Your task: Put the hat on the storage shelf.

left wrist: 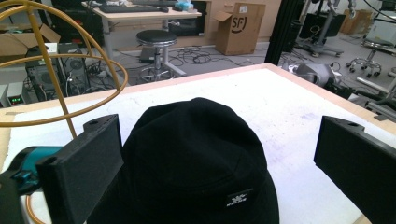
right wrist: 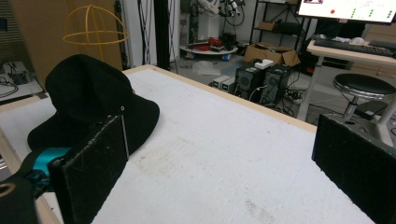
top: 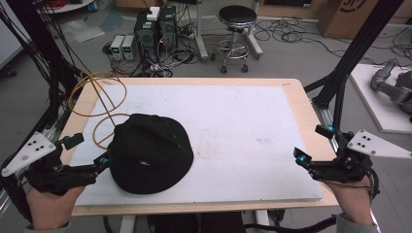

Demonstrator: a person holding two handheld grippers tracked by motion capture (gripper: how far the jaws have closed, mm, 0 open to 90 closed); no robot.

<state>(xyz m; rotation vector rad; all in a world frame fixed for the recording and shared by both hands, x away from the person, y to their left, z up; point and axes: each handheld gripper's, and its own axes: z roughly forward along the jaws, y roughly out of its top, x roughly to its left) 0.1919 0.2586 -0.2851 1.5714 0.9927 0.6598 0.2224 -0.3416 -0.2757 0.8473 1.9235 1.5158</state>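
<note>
A black bucket hat lies crown up on the left half of the white board. My left gripper sits at the hat's left side, open. In the left gripper view the hat lies just ahead, between the wide-apart jaws of that gripper, and the pads do not press on it. My right gripper is held at the table's right edge, open, with nothing between its jaws. In the right gripper view that gripper faces across the bare board toward the hat.
A yellow wire hat stand rests at the board's back left, behind the hat. The wooden table rim frames the board. Beyond the table are a black stool, computer towers and loose floor cables. A black frame post rises at the right.
</note>
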